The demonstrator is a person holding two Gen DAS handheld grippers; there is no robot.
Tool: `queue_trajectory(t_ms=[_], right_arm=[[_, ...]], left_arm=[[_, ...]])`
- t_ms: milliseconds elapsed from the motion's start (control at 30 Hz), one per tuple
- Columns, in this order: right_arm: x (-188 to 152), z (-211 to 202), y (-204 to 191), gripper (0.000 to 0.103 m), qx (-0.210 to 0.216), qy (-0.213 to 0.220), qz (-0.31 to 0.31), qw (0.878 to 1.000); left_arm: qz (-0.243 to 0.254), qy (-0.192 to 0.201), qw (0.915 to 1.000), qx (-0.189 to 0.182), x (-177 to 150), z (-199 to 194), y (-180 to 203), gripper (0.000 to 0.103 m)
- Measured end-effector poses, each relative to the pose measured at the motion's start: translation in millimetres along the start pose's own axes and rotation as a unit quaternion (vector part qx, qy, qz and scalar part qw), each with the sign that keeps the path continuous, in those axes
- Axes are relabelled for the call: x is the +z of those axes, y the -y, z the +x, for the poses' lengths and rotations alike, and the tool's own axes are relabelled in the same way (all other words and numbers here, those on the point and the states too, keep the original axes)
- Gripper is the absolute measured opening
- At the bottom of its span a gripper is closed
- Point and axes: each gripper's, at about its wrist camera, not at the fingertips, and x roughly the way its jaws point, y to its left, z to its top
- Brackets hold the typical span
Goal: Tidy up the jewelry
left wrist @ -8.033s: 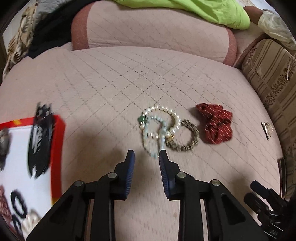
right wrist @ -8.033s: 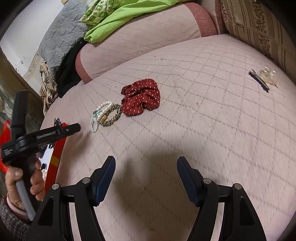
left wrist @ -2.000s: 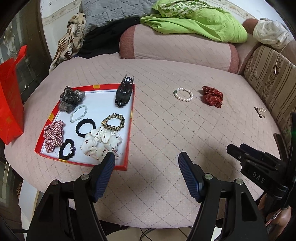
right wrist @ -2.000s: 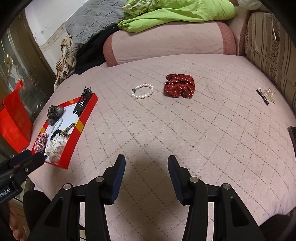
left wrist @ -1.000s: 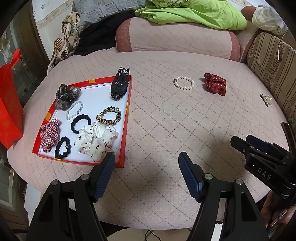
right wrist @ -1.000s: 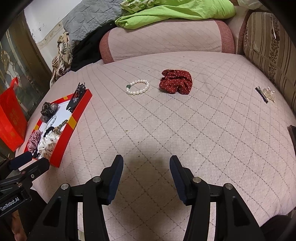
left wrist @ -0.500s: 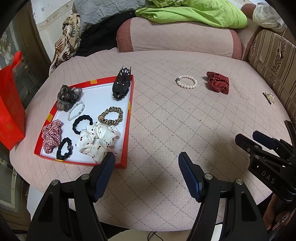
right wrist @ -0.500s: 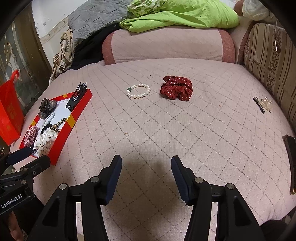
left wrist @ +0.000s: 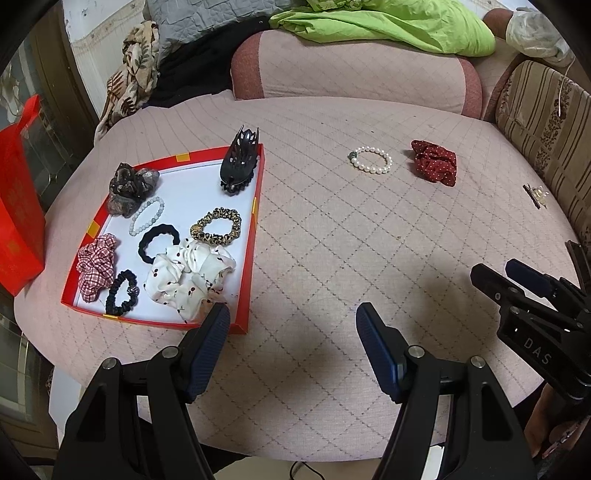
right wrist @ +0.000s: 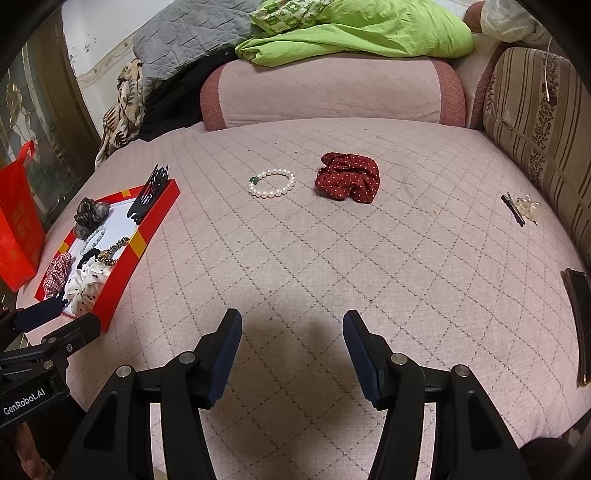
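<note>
A round pink quilted cushion surface fills both views, backed by a pink bolster draped with a lime-green cloth. On its left side lies a red-rimmed tray with a white floor, holding a white cherry-print scrunchie, a dark mottled scrunchie, a red checked scrunchie, a leopard-print hair tie, two black hair ties, and a pale bead bracelet; a black claw clip leans over the tray's far right corner. Well apart from the tray, toward the far side, a red dotted scrunchie lies just beside a pearl bracelet with one green bead, the two not touching. A small hair pin with a clear ornament sits near the right edge. The left hand-held gripper hovers at the near edge with its jaws spread wide and nothing between them, its left finger overlapping the tray's near corner in view. The right hand-held gripper is likewise wide and empty above bare quilting.
</note>
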Motion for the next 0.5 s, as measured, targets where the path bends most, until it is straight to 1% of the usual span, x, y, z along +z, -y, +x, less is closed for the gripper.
queue_trajectory(t_ms=[333,500], right_arm=[[0,5,4,0.063,-0.002,-0.002,0.004,1.0],[5,9,14,0.063,-0.003,-0.004,0.015,1.0]], left_arm=[[-0.001,-0.011,0.9999,-0.005,4,7,1,0.07],[-0.009,-0.01,0.9997,-0.02,25,10,-2,0.07]])
